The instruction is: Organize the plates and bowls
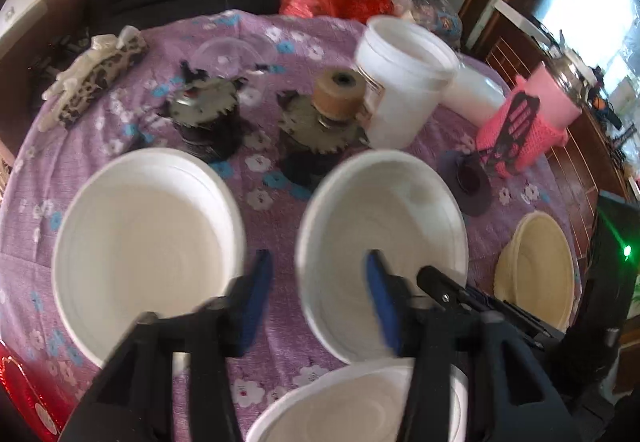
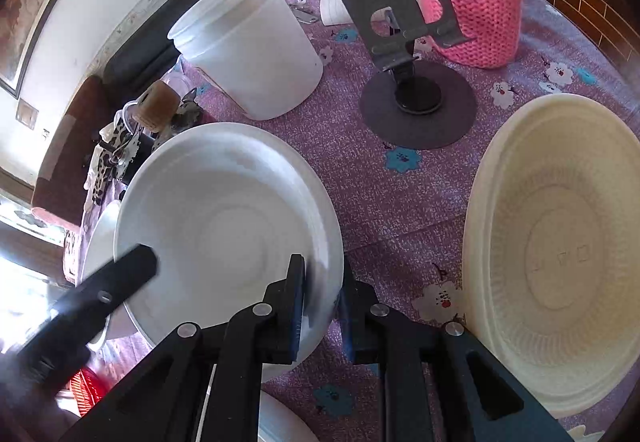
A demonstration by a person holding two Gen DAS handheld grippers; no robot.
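Right wrist: right gripper (image 2: 322, 316) jaws clamp white bowl (image 2: 228, 217) rim; left gripper (image 1: 316, 298) jaws straddle rim, gap visible.

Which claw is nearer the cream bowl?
Right. The right claw grips the white bowl's rim, beside the cream bowl; the left claw is farther away.
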